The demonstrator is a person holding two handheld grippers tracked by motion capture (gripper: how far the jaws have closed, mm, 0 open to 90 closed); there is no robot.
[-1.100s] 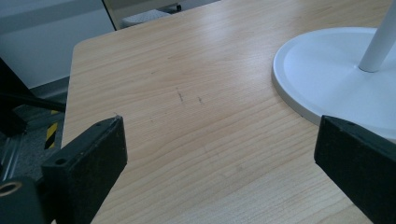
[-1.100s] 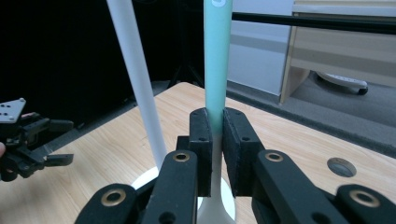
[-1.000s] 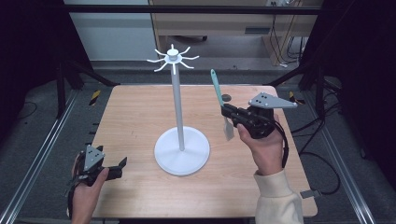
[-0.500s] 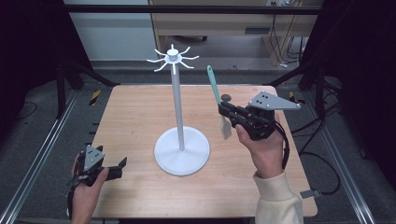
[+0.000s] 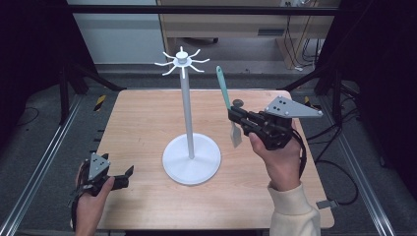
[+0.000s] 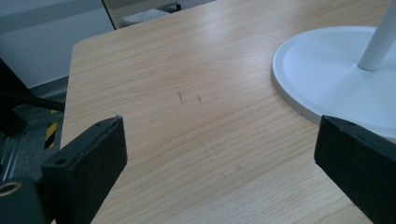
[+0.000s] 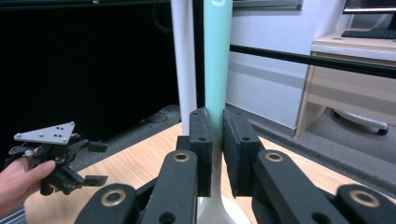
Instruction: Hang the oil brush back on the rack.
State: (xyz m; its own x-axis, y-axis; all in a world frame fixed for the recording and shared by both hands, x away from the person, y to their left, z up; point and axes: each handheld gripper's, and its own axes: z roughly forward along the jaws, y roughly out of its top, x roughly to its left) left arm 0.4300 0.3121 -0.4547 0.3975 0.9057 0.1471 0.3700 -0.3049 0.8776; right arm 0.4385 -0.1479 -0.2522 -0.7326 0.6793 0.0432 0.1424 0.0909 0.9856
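- The right tool (image 5: 239, 119) is clamping the spatula (image 5: 227, 104) by the middle of its teal handle, holding it upright above the tabletop (image 5: 142, 123), just right of the white stand (image 5: 191, 147).
- In the right gripper view, the jaws are pressing the handle (image 7: 217, 56) from both sides, with the stand's pole (image 7: 183, 60) close behind.
- The left tool (image 5: 123, 178) is resting with jaws wide and empty at the near left corner.
- Judging from this, the pickup is done; hanging the spatula on a hook at the stand's top (image 5: 182, 61) is probably what is left.
- The handle's top is cut off in the right gripper view, so any hanging hole is hard to make out.
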